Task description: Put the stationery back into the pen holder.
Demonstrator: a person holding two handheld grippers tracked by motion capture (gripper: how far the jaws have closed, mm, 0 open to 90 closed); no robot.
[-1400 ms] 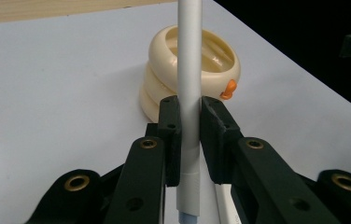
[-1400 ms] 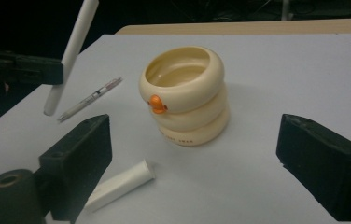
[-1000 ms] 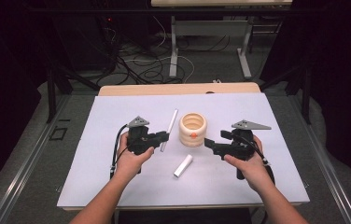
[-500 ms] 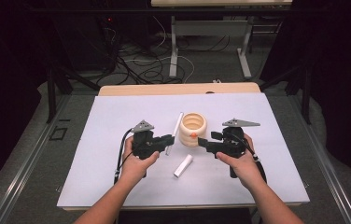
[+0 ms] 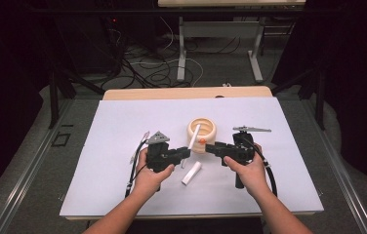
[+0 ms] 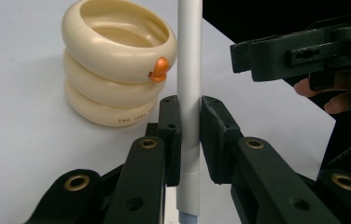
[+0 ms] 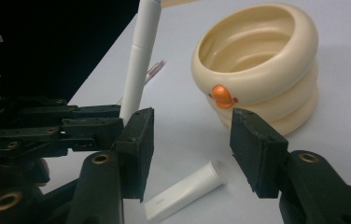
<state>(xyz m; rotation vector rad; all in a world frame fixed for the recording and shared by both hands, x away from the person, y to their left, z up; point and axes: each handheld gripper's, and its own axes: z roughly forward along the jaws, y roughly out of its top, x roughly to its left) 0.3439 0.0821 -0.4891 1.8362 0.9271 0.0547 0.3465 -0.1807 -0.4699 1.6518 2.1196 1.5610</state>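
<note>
My left gripper (image 5: 187, 152) is shut on a white pen barrel (image 5: 194, 136), which it holds tilted upward beside a cream ringed holder (image 5: 202, 129) with an orange knob. In the left gripper view the pads (image 6: 171, 126) clamp the barrel (image 6: 189, 70) near its lower end. My right gripper (image 5: 209, 146) points left at the barrel from close by. Its jaws have just been closing and stand apart (image 7: 190, 140) with nothing pressed between them. A white cap (image 5: 192, 172) lies on the table below both grippers, and the right gripper view has the cap (image 7: 187, 189) under the gap.
Everything rests on a white table sheet (image 5: 123, 126) over a wooden top. The holder (image 7: 262, 60) stands just behind the grippers' tips. Cables trail from both grippers toward the person. Dark floor, table legs and loose cords lie beyond the far edge.
Both hands have drawn in toward the middle. The left gripper carried the pen barrel rightward to the holder's front, and the right gripper's jaws have narrowed.
</note>
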